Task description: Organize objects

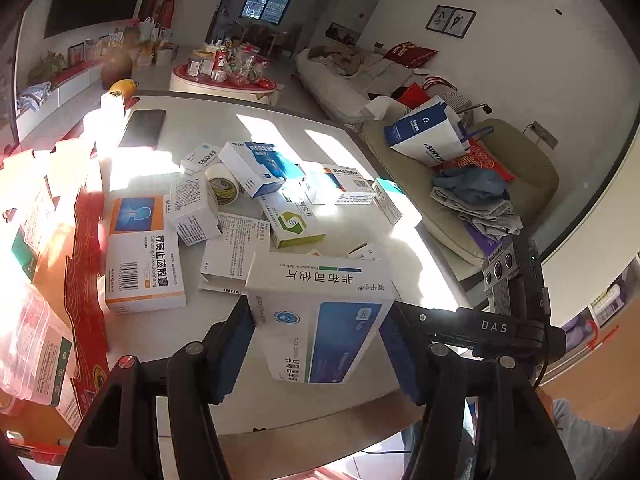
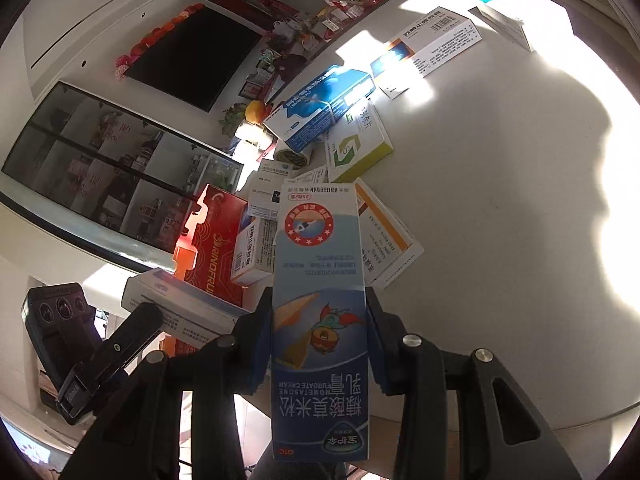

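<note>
Mid-carry: left gripper point(image 1: 316, 344) clamping white-blue box point(image 1: 320, 320), right gripper point(image 2: 318, 344) clamping cream box point(image 2: 320, 320); next, placing both in the red carton point(image 2: 212, 248).

Roughly eleven medicine boxes point(image 1: 146, 254), one tape roll point(image 1: 223, 185), one phone point(image 1: 143, 128), one red carton point(image 2: 208, 248)

We see hard sunlight falling in bright patches across the pale grey tabletop point(image 1: 192, 112), blown out to white at the left edge, where the red cardboard packaging point(image 1: 86, 264) flares with pink glare. In the right wrist view a broad dark shadow point(image 2: 560, 184) lies over the tabletop beside a burnt-out white zone at the far right. Both fisheye views bend straight lines strongly near their black corners. Near print stays sharp; the distant room is soft.
</note>
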### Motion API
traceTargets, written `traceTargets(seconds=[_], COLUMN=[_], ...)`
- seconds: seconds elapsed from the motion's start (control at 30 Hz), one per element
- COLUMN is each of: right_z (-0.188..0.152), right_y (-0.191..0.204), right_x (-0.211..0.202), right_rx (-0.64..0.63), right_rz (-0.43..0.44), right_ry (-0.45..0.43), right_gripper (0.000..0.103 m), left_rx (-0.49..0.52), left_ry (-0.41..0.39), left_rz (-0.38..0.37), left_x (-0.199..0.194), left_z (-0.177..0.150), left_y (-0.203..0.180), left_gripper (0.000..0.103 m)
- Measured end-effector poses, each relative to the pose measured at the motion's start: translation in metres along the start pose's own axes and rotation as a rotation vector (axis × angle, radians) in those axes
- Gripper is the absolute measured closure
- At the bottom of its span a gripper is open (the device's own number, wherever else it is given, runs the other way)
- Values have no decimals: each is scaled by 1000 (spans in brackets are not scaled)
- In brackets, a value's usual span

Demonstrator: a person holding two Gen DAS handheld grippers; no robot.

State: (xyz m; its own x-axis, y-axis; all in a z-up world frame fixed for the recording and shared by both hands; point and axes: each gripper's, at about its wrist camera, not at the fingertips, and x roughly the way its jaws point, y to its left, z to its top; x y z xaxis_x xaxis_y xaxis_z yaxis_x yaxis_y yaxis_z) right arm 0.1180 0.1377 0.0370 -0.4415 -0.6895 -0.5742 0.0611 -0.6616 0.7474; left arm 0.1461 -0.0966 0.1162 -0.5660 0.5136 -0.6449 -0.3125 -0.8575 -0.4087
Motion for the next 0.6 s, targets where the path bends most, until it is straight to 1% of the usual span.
traceTargets(seconds=[0.17,0.23,0.3,0.33,0.37,0.47,0.53,0.6], right_z=[-14,-16,-17,-19,-20,-23,-25,-26], right_y=[11,12,13,13,12,7,5,3], right_x=[8,10,11,12,13,16,15,15], right_rx=[2,8,-4,-10,-11,-1,-10,-8], right_rz=[1,3,-14,-26,-38,-52,-64,-68], right_ry=[28,30,32,34,38,44,44,47], right_gripper=[63,63,63,63,63,63,63,63], left_rx=[-13,-27,-35,-36,-40,-61,-50,-31], left_ry=[-54,-69,-70,-57,-27,84,167,229], left_rz=[-23,-36,-26,-15,-7,7,51,112], left_x=[-26,-28,-24,-19,-12,8,22,36], left_z=[-7,-6,-7,-9,-13,-28,-42,-52], left_y=[12,16,20,22,24,28,24,18], left_gripper=[37,37,37,37,37,37,37,34])
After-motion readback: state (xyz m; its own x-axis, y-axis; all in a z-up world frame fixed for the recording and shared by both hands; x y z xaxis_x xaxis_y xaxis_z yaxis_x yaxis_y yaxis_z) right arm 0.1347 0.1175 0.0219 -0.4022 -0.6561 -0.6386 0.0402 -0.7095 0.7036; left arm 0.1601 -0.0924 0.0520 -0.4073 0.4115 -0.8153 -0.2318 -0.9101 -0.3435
